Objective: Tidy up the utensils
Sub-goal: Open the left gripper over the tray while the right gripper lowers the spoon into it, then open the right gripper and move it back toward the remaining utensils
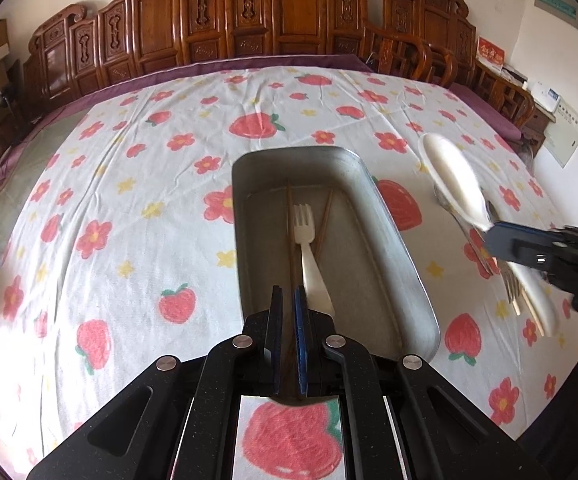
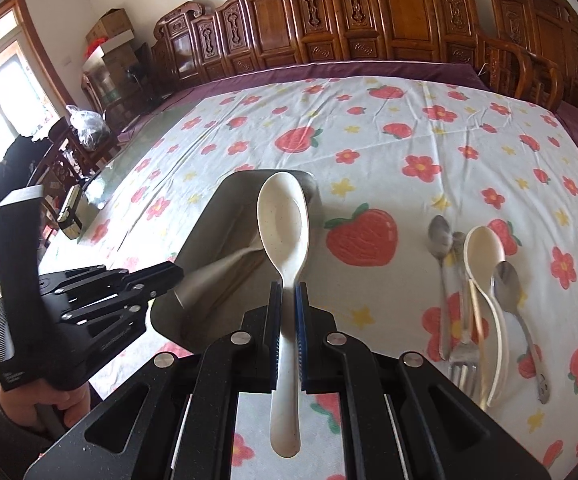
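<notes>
A metal tray (image 1: 401,264) sits on the strawberry tablecloth and holds a white plastic fork (image 1: 304,240) and wooden chopsticks (image 1: 289,224). My left gripper (image 1: 288,300) is shut on one chopstick over the tray's near end. My right gripper (image 2: 287,292) is shut on a white spoon (image 2: 283,216), held above the cloth just right of the tray (image 2: 209,248); the spoon also shows in the left wrist view (image 1: 453,180). Loose on the cloth to the right lie metal spoons (image 2: 441,240), another white spoon (image 2: 485,256), a metal fork (image 2: 465,368) and a chopstick.
Carved wooden chairs (image 1: 249,20) line the table's far edge. A purple cloth (image 2: 369,70) shows under the tablecloth. Boxes and bags (image 2: 89,124) stand at the left of the room. The person's hand (image 2: 29,404) holds the left gripper.
</notes>
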